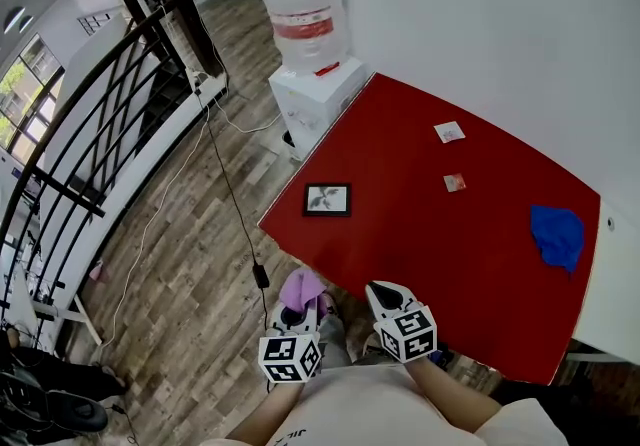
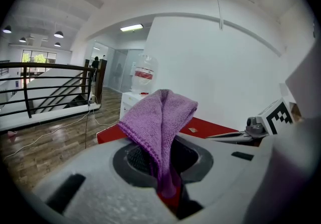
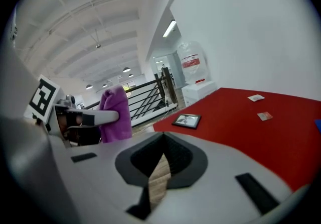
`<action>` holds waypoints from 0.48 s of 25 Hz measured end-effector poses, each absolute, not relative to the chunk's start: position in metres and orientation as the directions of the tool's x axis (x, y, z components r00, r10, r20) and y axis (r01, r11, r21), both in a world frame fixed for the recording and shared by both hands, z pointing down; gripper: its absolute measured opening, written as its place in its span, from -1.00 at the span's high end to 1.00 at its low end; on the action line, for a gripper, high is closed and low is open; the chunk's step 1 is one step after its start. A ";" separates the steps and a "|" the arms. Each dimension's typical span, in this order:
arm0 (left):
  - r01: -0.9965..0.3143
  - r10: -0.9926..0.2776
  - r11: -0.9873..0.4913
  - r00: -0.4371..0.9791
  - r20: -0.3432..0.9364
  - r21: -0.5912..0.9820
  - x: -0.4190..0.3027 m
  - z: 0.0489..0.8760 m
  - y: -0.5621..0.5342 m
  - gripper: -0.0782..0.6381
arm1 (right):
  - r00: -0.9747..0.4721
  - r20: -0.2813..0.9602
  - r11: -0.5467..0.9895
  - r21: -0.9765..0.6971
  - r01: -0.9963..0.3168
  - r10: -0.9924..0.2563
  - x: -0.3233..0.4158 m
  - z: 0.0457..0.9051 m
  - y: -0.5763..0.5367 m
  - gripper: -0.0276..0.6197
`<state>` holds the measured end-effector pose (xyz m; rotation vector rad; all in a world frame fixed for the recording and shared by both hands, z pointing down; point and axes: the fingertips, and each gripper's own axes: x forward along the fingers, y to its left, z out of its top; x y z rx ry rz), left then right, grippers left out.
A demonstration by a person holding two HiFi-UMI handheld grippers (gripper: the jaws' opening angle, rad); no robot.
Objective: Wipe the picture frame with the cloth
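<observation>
Left gripper (image 1: 298, 308) clamps purple cloth (image 1: 303, 286) off table's (image 1: 430, 244) near edge; right gripper (image 1: 384, 292) alongside, jaws together, empty; picture frame (image 1: 327, 199) by left corner

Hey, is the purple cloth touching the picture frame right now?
Apart. The head view shows the purple cloth held in the left claw beyond the edge of the red table, on which the picture frame lies.

A red table (image 1: 420, 234) stands against the white wall (image 1: 480, 14); a water dispenser (image 1: 308, 54) sits at its far corner, wood floor (image 1: 190, 274) and black railing (image 1: 100, 124) to its left.
</observation>
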<state>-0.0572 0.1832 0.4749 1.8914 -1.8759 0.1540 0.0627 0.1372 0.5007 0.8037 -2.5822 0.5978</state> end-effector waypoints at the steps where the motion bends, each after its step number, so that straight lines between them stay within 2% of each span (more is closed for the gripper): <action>1: -0.968 -0.915 0.038 0.065 0.398 0.246 -0.063 0.477 0.175 0.61 | -0.766 0.461 0.745 -0.281 -0.605 -0.449 0.057 0.502 0.130 0.90; 12: -0.966 -0.911 -0.086 0.176 0.373 0.244 -0.144 0.472 0.067 0.61 | -0.705 0.447 0.679 -0.251 -0.690 -0.551 -0.025 0.492 0.030 0.90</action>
